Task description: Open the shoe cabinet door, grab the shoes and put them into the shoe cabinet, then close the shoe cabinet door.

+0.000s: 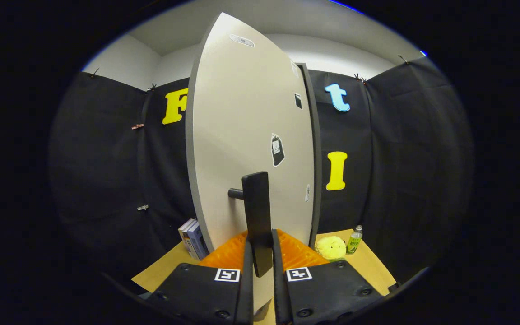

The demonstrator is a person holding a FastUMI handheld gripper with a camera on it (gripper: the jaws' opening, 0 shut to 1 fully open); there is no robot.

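The tall pale cabinet door (242,144) looks smooth and matt like laminated board, its dark bar handle (257,212), clamped between the gripper (262,253) fingers, matt plastic or metal, the tabletop (373,266) light satin wood, the yellow toy (331,247) fuzzy plush, the small clear bottle (355,239) glossy plastic.

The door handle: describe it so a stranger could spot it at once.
Start at the pale cabinet door standing ahead. Low on it, a dark flat vertical handle juts out on a short peg, gripped between the gripper fingers. Unlike the door's flat stickers, it stands proud.
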